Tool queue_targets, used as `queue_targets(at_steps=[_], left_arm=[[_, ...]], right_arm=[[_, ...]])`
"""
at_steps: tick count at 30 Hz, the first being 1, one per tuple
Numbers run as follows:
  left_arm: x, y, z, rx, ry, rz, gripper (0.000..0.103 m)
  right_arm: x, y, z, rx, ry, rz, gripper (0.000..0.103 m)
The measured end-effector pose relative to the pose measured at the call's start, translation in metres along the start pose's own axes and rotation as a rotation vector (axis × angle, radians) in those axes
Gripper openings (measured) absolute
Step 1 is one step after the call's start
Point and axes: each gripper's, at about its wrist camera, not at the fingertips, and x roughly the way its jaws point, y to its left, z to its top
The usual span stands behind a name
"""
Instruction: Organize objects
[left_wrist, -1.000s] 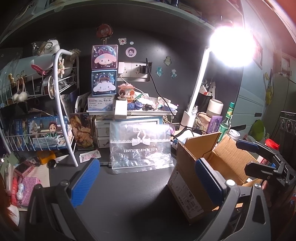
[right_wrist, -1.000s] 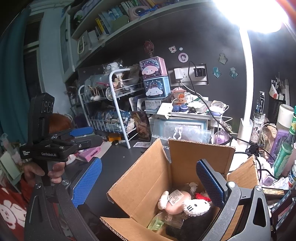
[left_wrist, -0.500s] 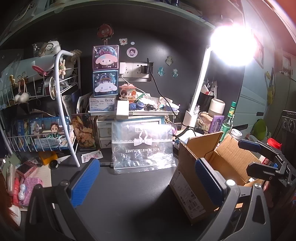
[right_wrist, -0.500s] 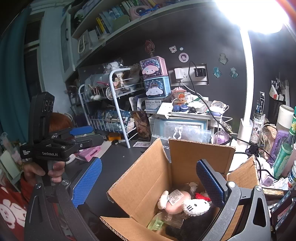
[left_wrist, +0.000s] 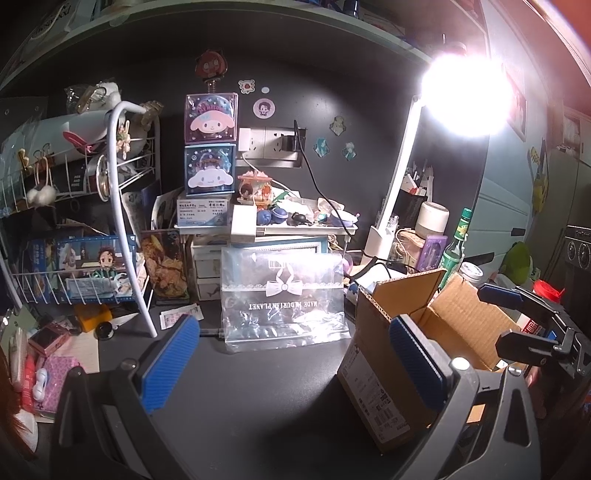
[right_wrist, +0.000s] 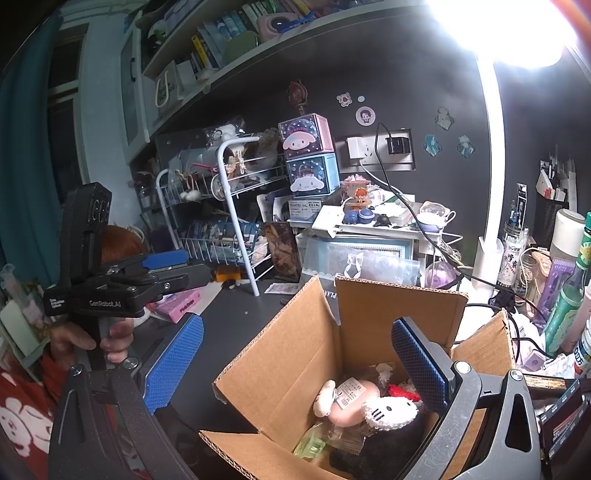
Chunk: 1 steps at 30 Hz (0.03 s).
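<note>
Hovering wide apart, each empty hand-held gripper (left_wrist: 291, 363) (right_wrist: 295, 363) frames the open-flapped brown cardboard box (right_wrist: 295, 354)

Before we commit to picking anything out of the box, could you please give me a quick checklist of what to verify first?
1. Right gripper open, holding nothing: ok.
2. Left gripper open, holding nothing: ok.
3. Brown cardboard box flaps open: ok.
4. White cat-face plush toy reachable on top of the contents: ok.
5. Bare dark desk surface available beside the box: ok.
6. What lies under the plush toys: cannot tell.
</note>
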Motion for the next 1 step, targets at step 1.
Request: queue_targets(at_steps=[1], left_arm=[[-0.0002,0.0,0.0,-0.002,0.0,0.002,0.102]], right_arm=[[-0.0001,-0.0002,0.0002,0.001,0.0,0.001,0.103]])
